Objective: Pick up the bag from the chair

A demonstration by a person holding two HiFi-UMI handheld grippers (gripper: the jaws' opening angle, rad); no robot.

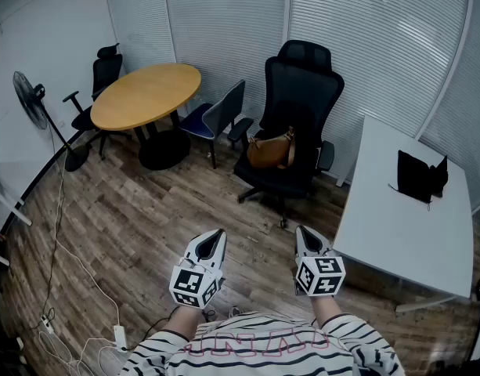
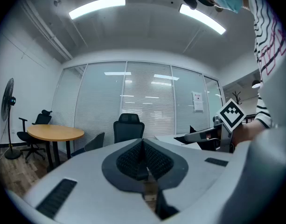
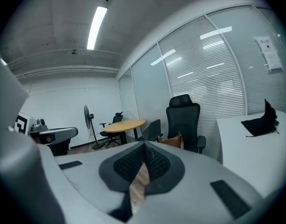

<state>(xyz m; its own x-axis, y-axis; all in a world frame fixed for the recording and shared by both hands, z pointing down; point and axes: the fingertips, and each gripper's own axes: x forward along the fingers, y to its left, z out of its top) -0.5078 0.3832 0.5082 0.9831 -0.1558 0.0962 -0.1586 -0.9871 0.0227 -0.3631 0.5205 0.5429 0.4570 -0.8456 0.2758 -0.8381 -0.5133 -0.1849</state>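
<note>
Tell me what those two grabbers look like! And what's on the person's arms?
The left gripper and the right gripper are both pale grey pointed shells with dark bumpy pads inside. Each carries a white cube printed with black square markers. The person wears sleeves striped black and white.

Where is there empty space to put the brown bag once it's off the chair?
The white table is bare on its near half, before the black thing at its far side. The round wooden table looks bare too. The bag fills the seat of the black chair, and cables clutter the floor at left.
</note>
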